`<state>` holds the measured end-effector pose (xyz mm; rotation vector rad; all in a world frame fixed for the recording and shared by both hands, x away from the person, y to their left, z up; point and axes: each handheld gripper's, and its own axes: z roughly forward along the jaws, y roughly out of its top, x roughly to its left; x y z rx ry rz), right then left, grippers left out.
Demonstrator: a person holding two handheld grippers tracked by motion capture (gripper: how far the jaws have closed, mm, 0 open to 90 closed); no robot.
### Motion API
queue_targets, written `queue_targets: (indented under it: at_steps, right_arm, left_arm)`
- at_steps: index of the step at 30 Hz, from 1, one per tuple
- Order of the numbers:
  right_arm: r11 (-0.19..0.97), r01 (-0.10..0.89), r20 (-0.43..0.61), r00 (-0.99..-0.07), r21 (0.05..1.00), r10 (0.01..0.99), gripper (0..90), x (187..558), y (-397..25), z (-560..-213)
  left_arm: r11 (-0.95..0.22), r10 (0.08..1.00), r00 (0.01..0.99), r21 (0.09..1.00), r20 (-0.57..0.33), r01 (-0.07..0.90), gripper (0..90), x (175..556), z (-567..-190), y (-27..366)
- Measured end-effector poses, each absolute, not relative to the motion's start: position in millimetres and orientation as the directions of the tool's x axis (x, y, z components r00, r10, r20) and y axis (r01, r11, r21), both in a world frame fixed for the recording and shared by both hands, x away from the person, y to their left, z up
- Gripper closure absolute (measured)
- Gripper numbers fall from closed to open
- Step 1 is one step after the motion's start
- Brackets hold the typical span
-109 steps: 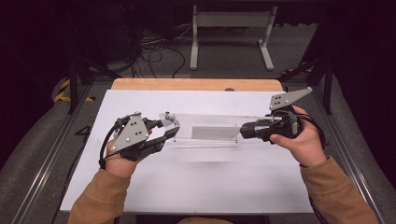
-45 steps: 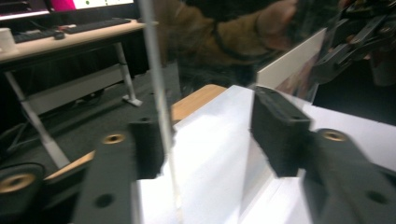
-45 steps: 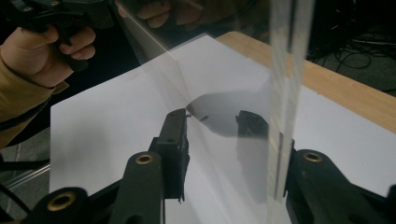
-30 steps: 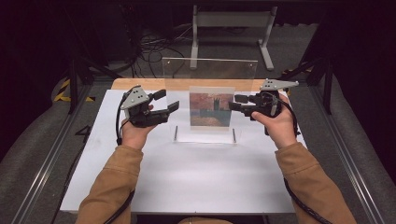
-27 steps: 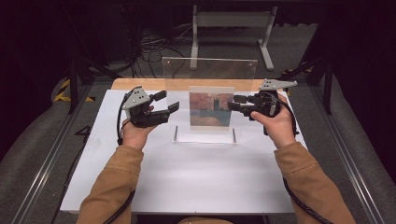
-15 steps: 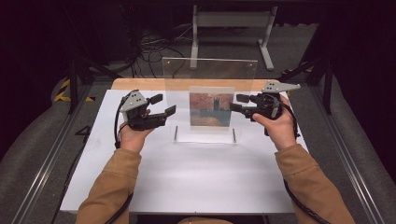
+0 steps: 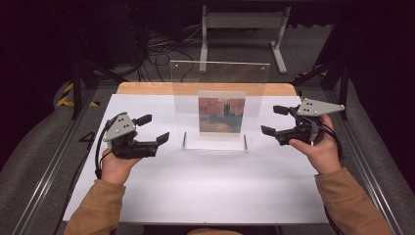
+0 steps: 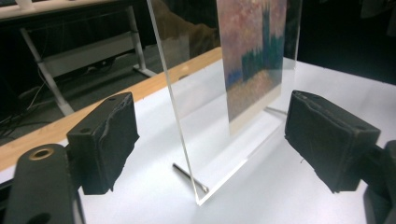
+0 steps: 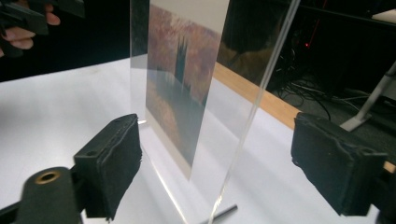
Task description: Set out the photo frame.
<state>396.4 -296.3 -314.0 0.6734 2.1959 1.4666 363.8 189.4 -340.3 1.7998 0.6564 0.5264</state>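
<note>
High view, upright acrylic frame point(image 7: 219, 105) between hand-held grippers, white table point(image 7: 195, 191)

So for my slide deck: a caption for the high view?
Clear acrylic frame standing upright, both grippers' jaws open beside it.

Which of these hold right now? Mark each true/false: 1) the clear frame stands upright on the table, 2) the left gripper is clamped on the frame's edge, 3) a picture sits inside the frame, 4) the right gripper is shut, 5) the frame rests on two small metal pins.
1) True: the clear frame stands upright on the table.
2) False: the left gripper is open, its jaws apart from the frame's edge.
3) True: a picture shows inside it.
4) False: the right gripper is open, beside the frame.
5) True: two metal pins stick out at its base.
</note>
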Motion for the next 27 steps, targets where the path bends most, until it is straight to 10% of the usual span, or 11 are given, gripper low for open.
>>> queue_targets:
  at_steps: [27]
  right_arm:
    - [0.310,0.271,0.015,-0.775,0.911,0.632,7.7,346.1,-343.4,-394.8]
  left_arm:
    - [-0.312,0.670,0.739,0.878,-0.068,0.363,10.1,323.3,-411.8,215.4]
